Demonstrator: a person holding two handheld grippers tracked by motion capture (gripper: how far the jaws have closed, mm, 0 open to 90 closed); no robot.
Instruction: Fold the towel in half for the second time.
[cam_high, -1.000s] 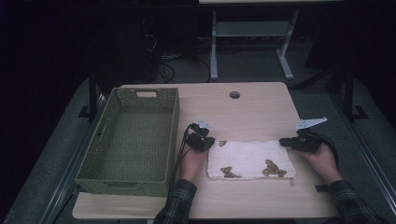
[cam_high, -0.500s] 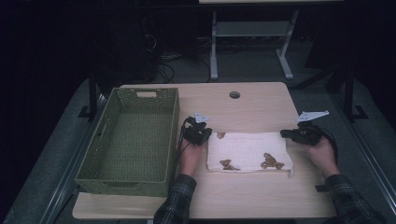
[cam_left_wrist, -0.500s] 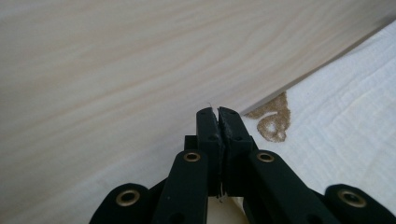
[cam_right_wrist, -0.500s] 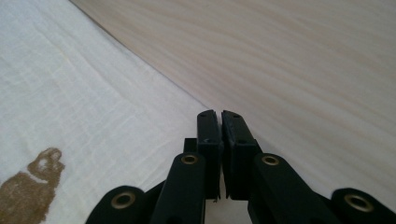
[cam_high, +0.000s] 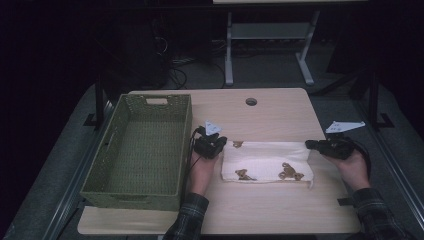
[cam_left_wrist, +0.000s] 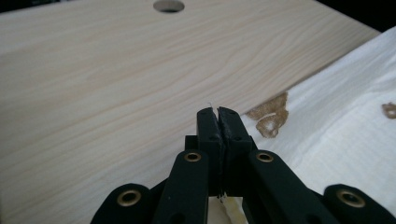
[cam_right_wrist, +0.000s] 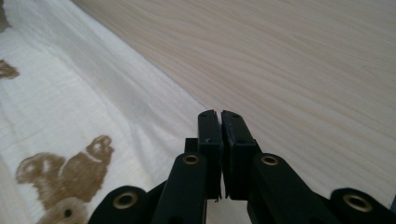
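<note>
Fingers (cam_left_wrist: 208, 122) of the left gripper (cam_left_wrist: 218, 112) are clenched on the far left corner of the cloth (cam_high: 267, 161), a sliver of white fabric showing between them low in the left gripper view. The right gripper (cam_right_wrist: 219, 114) has its fingers (cam_right_wrist: 208, 126) pressed together at the cloth's far right corner; whether fabric is caught between them cannot be told from the right gripper view. In the high view the left gripper (cam_high: 211, 145) and right gripper (cam_high: 320, 146) sit at the two far corners, with the white cloth, printed with small brown figures, stretched between them on the pale wooden surface (cam_high: 280, 115), its near edge lying flat. Left of the left hand (cam_high: 201, 172) stands a green woven basket (cam_high: 107, 165), close beside it. The right hand (cam_high: 352, 167) rests near the surface's right edge.
</note>
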